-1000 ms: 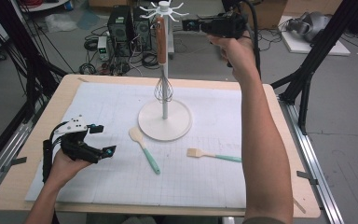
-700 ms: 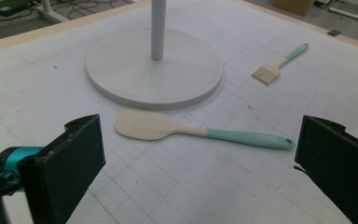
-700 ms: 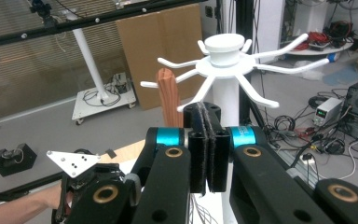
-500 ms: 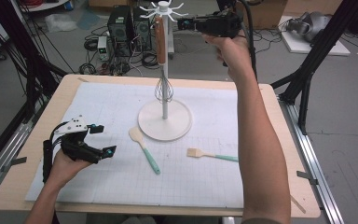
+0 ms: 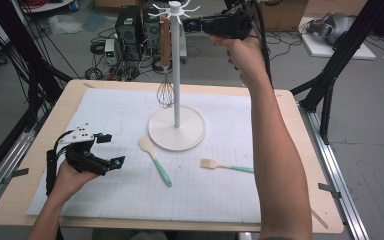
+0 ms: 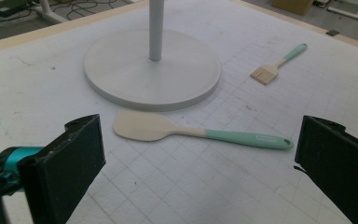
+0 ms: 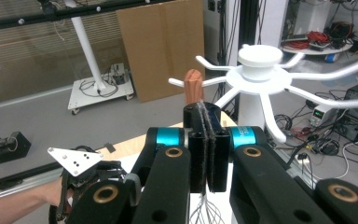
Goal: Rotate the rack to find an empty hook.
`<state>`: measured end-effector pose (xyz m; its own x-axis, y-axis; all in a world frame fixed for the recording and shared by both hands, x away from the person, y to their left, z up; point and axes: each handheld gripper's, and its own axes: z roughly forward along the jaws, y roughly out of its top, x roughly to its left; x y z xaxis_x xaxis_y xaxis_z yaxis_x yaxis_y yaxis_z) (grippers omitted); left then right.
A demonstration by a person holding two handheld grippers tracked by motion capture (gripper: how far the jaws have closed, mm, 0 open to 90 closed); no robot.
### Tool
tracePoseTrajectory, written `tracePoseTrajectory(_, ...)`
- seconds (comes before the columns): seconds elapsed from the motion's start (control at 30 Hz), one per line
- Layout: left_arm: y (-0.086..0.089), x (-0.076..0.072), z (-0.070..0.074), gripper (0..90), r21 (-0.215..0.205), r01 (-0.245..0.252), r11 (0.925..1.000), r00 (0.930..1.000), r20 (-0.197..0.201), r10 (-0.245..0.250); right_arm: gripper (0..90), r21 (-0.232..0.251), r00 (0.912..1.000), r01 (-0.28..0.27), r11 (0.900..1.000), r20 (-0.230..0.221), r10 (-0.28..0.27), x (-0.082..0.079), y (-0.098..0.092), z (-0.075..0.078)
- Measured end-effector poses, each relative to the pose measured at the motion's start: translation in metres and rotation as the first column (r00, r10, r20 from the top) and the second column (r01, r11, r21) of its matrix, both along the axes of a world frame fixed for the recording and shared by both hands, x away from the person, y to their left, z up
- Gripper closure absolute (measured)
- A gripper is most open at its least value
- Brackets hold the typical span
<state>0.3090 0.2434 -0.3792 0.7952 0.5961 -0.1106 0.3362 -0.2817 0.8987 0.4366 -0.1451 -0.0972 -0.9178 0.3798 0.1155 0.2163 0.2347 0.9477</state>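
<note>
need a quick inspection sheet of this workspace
surface: wooden table under a white grid mat, a few marks
job's things: whisk hangs from the white hook stand; spatula and brush lie flat on the mat
clutter: nothing seen
grippers: left gripper low over the mat, jaws open, empty; right gripper raised by the stand's hooks, jaws shut, empty
cables: one runs from the right gripper; tangle on the floor behind
surroundings: computer towers, cardboard, black frame legs
</note>
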Motion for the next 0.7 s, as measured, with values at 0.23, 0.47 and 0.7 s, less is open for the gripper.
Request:
tracePoseTrajectory(0.23,0.002,0.000,0.001,1.8,0.001,0.001,1.0000,1.0000,0.004,-0.001,89.2,-0.024,1.0000,0.005,1.000,0.007,-0.005,-0.001,0.009,0.001)
tracePoseTrajectory(0.47,0.000,-0.001,0.002,1.8,-0.004,0.003,1.0000,1.0000,0.006,-0.003,89.2,-0.044,0.9997,0.016,0.999,0.018,-0.015,-0.003,0.016,0.001)
tracePoseTrajectory(0.7,0.001,0.000,0.002,1.8,-0.001,0.005,1.0000,1.0000,0.008,-0.005,89.0,-0.057,0.9993,0.026,0.998,0.030,-0.024,-0.005,0.020,0.002)
